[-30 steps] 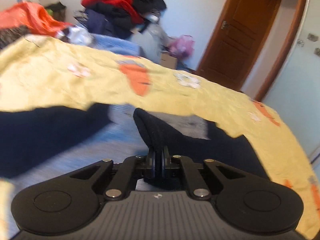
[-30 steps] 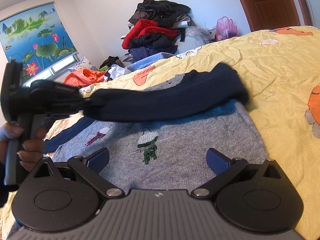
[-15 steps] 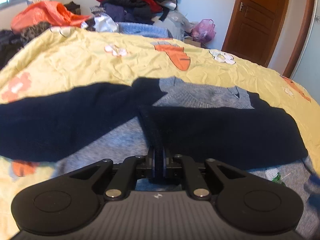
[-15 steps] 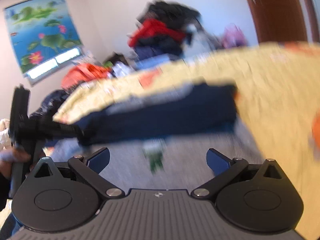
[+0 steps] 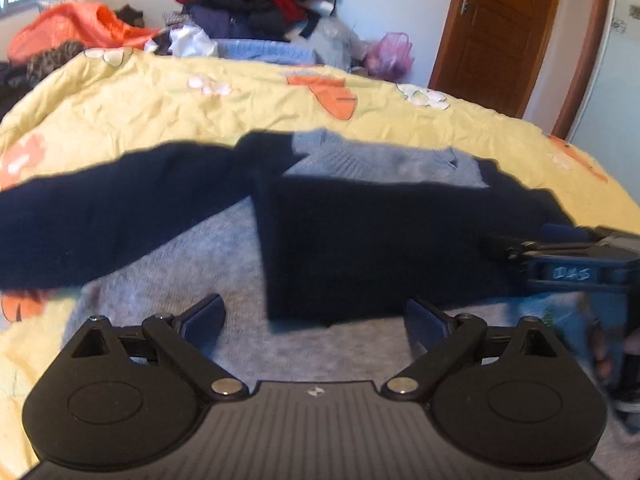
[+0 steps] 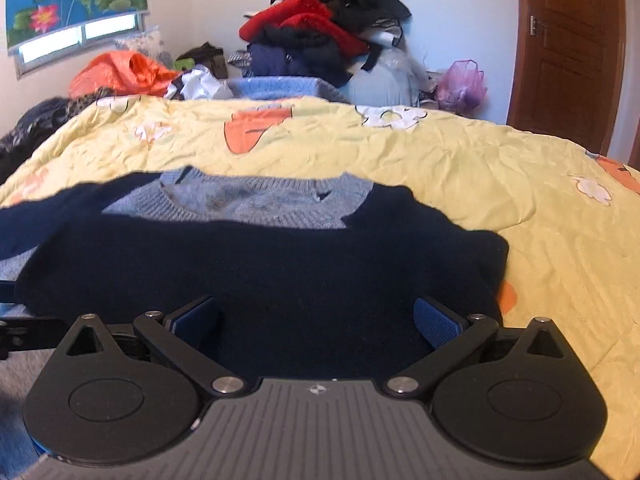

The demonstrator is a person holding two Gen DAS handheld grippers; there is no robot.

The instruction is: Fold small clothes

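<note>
A grey knit sweater (image 5: 372, 160) with navy sleeves is spread flat on a yellow floral quilt (image 5: 120, 112). One navy sleeve (image 5: 360, 248) is folded across the chest; the other (image 5: 100, 216) is stretched out to the side. The left gripper (image 5: 314, 316) is seen with its jaws opening wide, nothing pinched between them. The right gripper (image 6: 316, 316) is held spread above the folded sleeve, and nothing is gripped. A clothes pile (image 6: 320, 32) is seen beyond the bed.
</note>
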